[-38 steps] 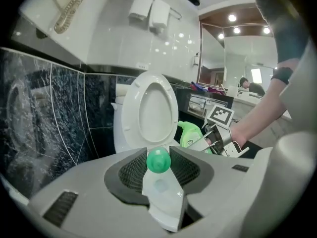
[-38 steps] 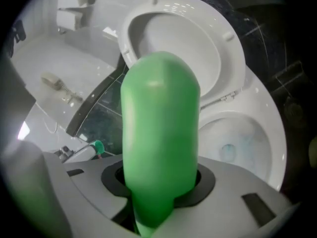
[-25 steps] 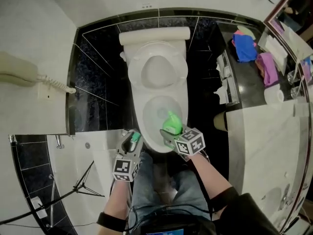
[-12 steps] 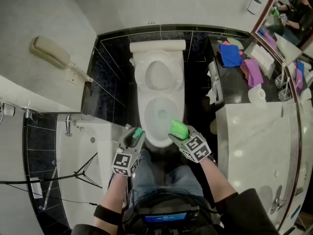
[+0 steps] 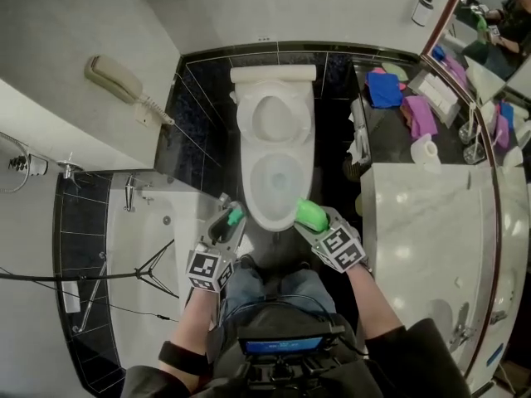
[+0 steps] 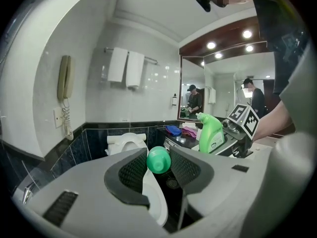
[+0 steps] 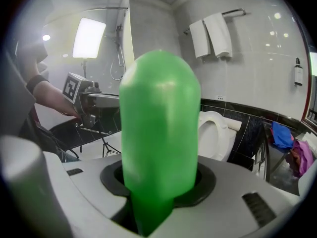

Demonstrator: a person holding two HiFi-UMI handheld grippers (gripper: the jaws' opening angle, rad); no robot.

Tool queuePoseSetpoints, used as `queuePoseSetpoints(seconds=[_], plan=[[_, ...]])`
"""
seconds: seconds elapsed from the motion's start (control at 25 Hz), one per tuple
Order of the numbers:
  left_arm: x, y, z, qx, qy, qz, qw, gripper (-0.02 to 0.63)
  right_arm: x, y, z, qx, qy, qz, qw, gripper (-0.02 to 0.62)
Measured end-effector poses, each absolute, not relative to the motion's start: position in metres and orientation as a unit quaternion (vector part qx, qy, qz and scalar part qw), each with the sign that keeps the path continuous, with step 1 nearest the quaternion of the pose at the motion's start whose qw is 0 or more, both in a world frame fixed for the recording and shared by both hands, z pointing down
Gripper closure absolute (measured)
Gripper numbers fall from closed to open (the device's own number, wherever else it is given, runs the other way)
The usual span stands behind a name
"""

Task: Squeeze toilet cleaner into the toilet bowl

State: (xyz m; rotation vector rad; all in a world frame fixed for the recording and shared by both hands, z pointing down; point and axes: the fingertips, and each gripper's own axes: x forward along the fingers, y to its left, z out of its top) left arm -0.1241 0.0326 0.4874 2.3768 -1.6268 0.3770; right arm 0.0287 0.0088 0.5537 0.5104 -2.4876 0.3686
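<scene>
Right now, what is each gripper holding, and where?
The left gripper pinches the green cap by its sides; the right gripper clamps the cleaner bottle around its body.

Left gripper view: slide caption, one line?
Left gripper pinches a round green cap; right gripper holds the green plastic bottle; white toilet behind.

Cleaner bottle [image 6: 210, 133]: bright green plastic with an angled neck, held roughly upright between the jaws of the right gripper [image 5: 309, 220], at 5 o'clock off the bowl's rim in the head view.
Cap [image 6: 158, 159]: round and green, off the bottle, pinched between the jaws of the left gripper [image 5: 231, 221], at 7 o'clock off the rim.
Toilet bowl [image 5: 278, 181]: white, with the lid raised.
</scene>
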Motion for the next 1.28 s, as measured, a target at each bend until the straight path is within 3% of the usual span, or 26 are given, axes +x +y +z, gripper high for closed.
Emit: queuePoseSetpoints(seconds=[0.84, 1.28], plan=[[-0.184, 0.068, 0.464, 0.845, -0.511, 0.112, 0.113, 0.455, -0.001, 0.050, 0.558, 0.215, -0.913, 0.153, 0.310, 0.397], [-0.140, 0.090, 0.406, 0.913, -0.380, 0.079, 0.122, 0.454, -0.039, 0.085, 0.525, 0.062, -0.945, 0.105, 0.305, 0.397]])
